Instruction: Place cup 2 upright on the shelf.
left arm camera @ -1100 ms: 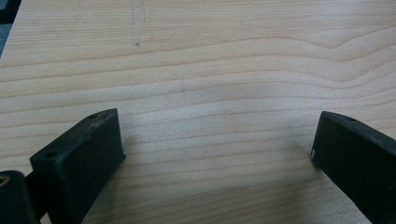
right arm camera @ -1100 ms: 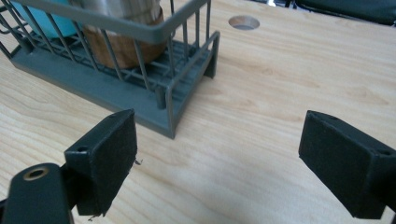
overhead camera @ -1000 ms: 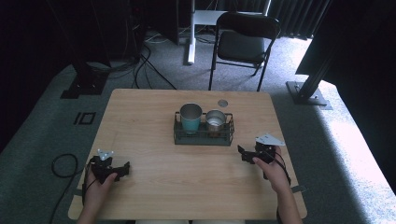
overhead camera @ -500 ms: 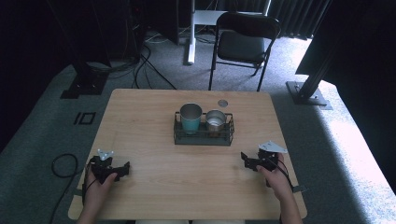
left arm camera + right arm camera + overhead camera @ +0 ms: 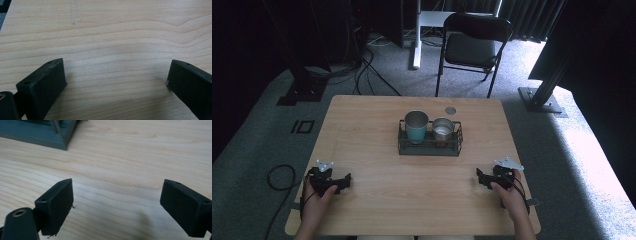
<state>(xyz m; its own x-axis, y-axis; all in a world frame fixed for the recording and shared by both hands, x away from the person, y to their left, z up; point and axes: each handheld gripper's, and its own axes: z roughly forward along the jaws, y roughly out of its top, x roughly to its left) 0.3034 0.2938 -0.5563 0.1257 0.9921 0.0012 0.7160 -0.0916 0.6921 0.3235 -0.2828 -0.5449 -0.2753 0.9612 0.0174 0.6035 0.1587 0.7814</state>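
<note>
A dark wire rack [image 5: 430, 147] stands at the middle of the wooden table [image 5: 372, 130]. In it are a teal metal cup [image 5: 416, 126] on the left and a shorter silver cup [image 5: 442, 130] on the right. My left gripper [image 5: 343, 181] rests low at the table's front left, open, with bare wood between its jaws [image 5: 116, 72]. My right gripper [image 5: 479, 178] sits at the front right, also open and holding nothing [image 5: 117, 195]. A corner of the rack's base [image 5: 42, 133] shows at the top left of the right gripper view.
A small round lid [image 5: 450, 110] lies on the table behind the rack. A black folding chair [image 5: 474, 47] stands beyond the far edge, with a white desk leg [image 5: 417, 35] and cables on the carpet. A dark stand base [image 5: 544, 97] sits right of the table.
The right gripper has drawn back toward the front edge of the table and a little to the right. The left gripper has stayed in place.
</note>
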